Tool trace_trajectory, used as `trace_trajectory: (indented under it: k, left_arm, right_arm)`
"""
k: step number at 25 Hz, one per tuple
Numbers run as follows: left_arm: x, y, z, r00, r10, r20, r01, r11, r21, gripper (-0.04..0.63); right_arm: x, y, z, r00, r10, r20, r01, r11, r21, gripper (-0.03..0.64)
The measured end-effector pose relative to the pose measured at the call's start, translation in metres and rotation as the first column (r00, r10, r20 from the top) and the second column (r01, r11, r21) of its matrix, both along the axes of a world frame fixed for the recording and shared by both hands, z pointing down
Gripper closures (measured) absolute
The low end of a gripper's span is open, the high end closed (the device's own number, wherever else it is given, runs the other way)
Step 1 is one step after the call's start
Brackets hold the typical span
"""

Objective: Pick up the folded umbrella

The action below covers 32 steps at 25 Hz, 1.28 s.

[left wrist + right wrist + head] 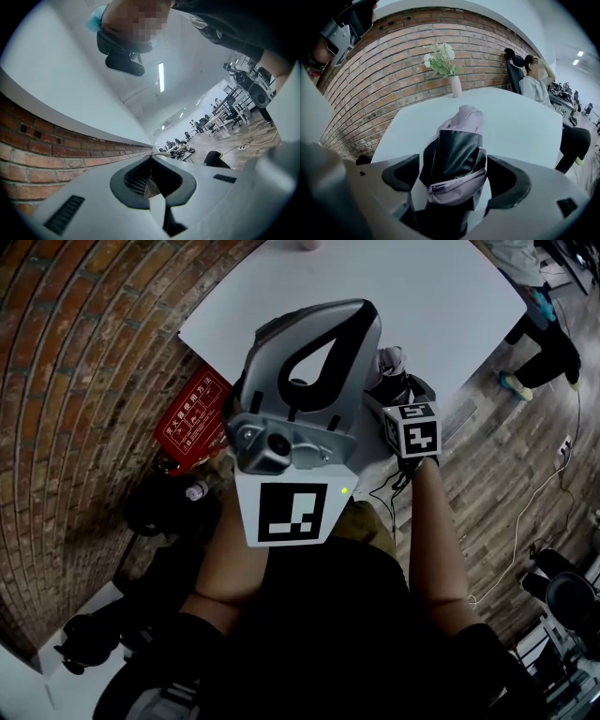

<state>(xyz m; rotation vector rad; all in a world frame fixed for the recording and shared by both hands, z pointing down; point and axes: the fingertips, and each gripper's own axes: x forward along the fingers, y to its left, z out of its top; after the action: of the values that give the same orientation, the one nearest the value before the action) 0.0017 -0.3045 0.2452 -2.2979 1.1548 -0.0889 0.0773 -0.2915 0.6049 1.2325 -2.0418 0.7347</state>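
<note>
The folded umbrella (457,154), black with a pale lilac strap and tip, lies on the white table (525,122). My right gripper (454,177) is open, one jaw on each side of the umbrella, with a gap between each pad and the fabric. In the head view the right gripper (405,399) reaches down at the table's near edge, and only a bit of the umbrella (390,360) shows beside it. My left gripper (314,362) is held high near the camera, shut and holding nothing. The left gripper (152,180) points up at a brick wall and the ceiling.
A pink vase of white flowers (456,86) stands at the table's far edge by the brick wall (393,70). A person (534,86) sits at the table's far right. On the floor lie a red box (192,413), dark bags (155,507) and a cable (525,512).
</note>
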Motion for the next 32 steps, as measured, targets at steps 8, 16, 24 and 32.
trace_trajectory:
  k: [8, 16, 24, 32]
  left_arm:
    - [-0.006, -0.006, 0.003, 1.0, -0.019, 0.002, 0.019, 1.0, -0.004, 0.581]
    - [-0.007, -0.006, 0.007, 1.0, -0.001, 0.011, 0.001, 1.0, -0.013, 0.581]
    - [-0.009, -0.004, 0.013, 1.0, 0.011, 0.016, -0.011, 1.0, -0.024, 0.581]
    - [-0.01, -0.002, 0.016, 0.999, 0.033, 0.018, -0.032, 0.999, -0.037, 0.583]
  right_arm:
    - [-0.003, -0.001, 0.016, 1.0, -0.021, -0.018, 0.019, 0.996, -0.086, 0.192]
    - [0.001, 0.0, 0.026, 0.995, -0.01, -0.096, -0.003, 0.99, -0.142, 0.193]
    - [0.008, -0.003, 0.023, 0.991, -0.008, -0.132, -0.01, 0.991, -0.136, 0.309]
    - [0.007, -0.004, 0.021, 0.991, -0.004, -0.13, -0.012, 0.992, -0.122, 0.37]
